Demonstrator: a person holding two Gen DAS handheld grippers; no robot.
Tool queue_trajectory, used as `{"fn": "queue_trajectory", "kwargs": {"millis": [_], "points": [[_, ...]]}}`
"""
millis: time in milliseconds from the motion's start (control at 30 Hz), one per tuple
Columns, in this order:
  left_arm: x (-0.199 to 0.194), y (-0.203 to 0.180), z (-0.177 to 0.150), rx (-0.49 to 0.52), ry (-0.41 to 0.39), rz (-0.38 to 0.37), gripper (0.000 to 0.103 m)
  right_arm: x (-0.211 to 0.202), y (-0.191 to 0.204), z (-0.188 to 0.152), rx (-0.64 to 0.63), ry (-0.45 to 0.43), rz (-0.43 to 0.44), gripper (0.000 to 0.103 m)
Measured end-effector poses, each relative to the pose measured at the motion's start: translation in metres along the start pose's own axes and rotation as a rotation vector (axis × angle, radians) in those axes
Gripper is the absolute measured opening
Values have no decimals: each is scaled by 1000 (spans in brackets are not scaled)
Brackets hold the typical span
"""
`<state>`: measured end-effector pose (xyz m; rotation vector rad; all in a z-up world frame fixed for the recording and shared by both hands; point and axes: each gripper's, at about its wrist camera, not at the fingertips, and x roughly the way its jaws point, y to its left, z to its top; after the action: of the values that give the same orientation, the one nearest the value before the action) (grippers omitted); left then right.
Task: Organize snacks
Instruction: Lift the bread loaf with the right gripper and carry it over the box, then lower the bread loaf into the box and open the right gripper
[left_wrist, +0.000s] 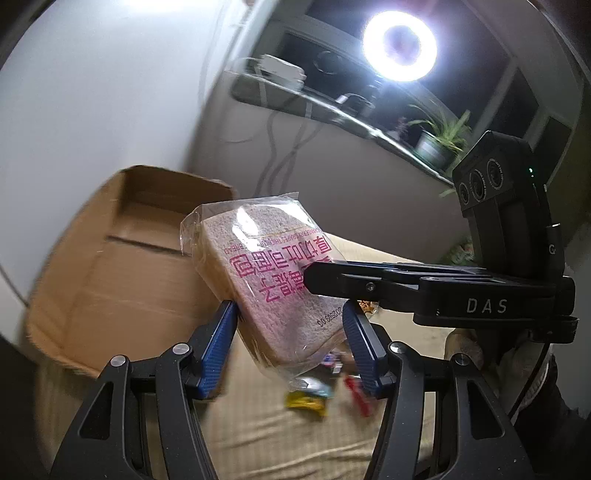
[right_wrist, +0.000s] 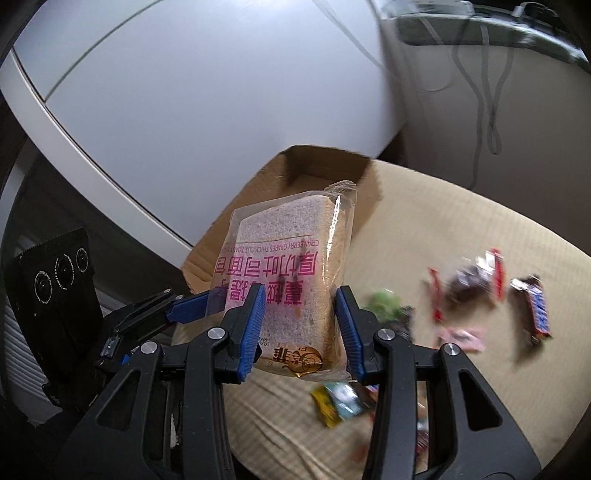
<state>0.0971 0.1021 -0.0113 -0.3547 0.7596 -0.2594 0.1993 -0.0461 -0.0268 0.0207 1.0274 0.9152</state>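
Tilting down, we clamp the bread (left_wrist: 273, 280) with both grippers, left (left_wrist: 290, 325) and right (right_wrist: 300, 314), half-open; only the left view shows a lamp (left_wrist: 400, 46).

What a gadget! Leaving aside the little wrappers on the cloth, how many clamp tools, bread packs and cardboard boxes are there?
Grippers: 2 (left gripper, right gripper)
Toast bread packet: 1, held by both
Cardboard box: 1
Total: 4
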Motion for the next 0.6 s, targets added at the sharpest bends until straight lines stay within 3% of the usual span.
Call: {"fn": "queue_trajectory", "kwargs": {"millis": [267, 600], "points": [[-13, 50, -4, -64, -10, 76, 57, 51, 28, 14, -28, 53, 58, 42], [4, 74, -1, -96, 21, 134, 57, 90, 37, 18, -26, 100, 66, 42]]}}
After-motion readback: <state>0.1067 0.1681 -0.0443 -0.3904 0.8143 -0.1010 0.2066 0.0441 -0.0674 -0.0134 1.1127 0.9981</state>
